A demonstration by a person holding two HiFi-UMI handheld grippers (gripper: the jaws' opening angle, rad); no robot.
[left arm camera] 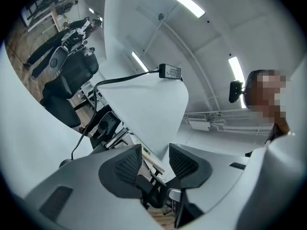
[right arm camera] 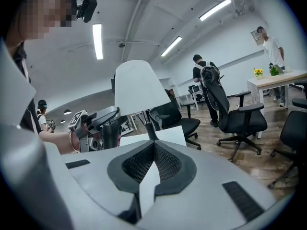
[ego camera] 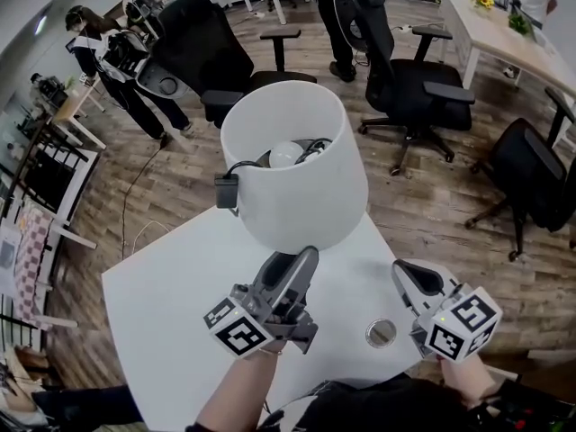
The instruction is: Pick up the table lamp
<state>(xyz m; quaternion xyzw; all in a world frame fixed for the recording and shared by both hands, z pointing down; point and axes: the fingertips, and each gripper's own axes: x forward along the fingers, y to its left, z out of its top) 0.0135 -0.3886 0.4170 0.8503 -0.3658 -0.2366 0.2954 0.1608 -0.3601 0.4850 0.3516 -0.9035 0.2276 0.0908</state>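
Observation:
The table lamp has a white drum shade (ego camera: 297,187) with a bulb (ego camera: 284,154) showing inside, and it stands on the white table (ego camera: 171,331). A black cord with a small box (ego camera: 226,190) hangs at its left side. My left gripper (ego camera: 304,257) reaches under the shade's near edge. In the left gripper view its jaws stand open (left arm camera: 156,155), and the shade's lower edge (left arm camera: 148,109) dips towards the gap without touching the pads. My right gripper (ego camera: 407,273) is shut on nothing, to the right of the lamp; its view shows the shade (right arm camera: 136,87) and the dark stem (right arm camera: 151,128) ahead.
A round cable hole (ego camera: 381,333) lies in the table between my hands. Black office chairs (ego camera: 414,79) (ego camera: 531,169) stand on the wood floor beyond the table. A white desk with yellow flowers (ego camera: 504,34) is at the far right, and people (ego camera: 117,61) stand at the far left.

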